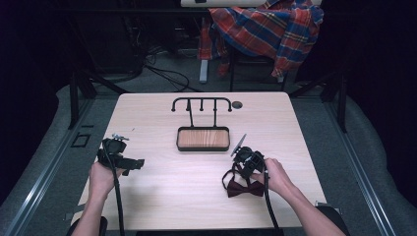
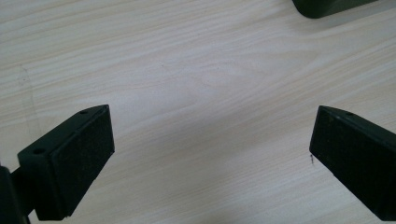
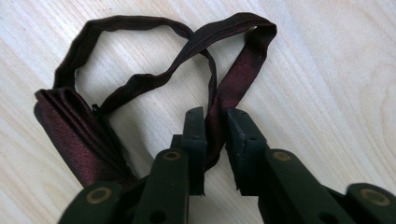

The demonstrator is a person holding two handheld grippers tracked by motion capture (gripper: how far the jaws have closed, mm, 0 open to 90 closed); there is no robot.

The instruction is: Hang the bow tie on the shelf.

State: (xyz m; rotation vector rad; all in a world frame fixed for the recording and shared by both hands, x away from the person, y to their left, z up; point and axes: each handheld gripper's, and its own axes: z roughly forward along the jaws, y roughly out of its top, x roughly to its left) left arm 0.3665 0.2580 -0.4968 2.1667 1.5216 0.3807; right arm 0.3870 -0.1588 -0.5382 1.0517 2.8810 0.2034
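Right claw [image 3: 215,121] pinching strap, dark maroon satin bow tie [image 3: 79,135], looped band

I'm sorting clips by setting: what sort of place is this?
Probably a lab or recording workspace, not a home: a bare wooden table fenced by dark metal frame rails, with loose cables on the floor behind it.

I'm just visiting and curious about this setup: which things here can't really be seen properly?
- Bow tie: in the high view the right gripper and hand cover part of its strap; in the right gripper view the fingers hide some of the bow.
- Stand: the left gripper view cuts it at the top edge.
- Plaid cloth: cut off by the high view's top edge; its support is hidden.
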